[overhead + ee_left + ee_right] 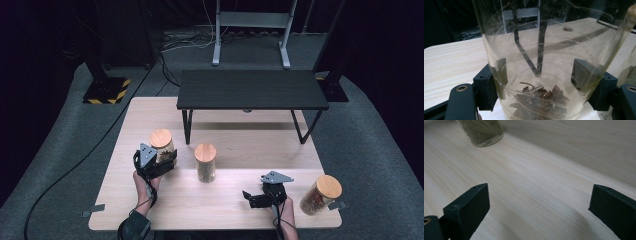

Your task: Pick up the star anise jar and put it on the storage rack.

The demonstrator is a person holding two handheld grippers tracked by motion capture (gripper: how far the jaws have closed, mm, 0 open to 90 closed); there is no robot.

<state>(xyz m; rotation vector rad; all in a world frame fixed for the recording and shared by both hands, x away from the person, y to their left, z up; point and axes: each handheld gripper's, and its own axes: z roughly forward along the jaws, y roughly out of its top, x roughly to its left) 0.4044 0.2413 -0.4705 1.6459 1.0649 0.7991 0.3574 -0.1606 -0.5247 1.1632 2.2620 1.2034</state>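
Note:
Three glass jars with round wooden lids are on the light wooden table. My left gripper is shut on the left jar. In the left gripper view both pads press the clear wall of this jar, and brown dried pieces lie at its bottom. The middle jar stands free just right of it. My right gripper rests low near the front edge, jaws wide open over bare wood. The middle jar's base lies far ahead of them. The right jar leans at the front right corner.
A black low shelf on thin legs spans the back of the table. Behind it on the grey floor are a metal stand and cables. A small clamp sits at the table's front left edge.

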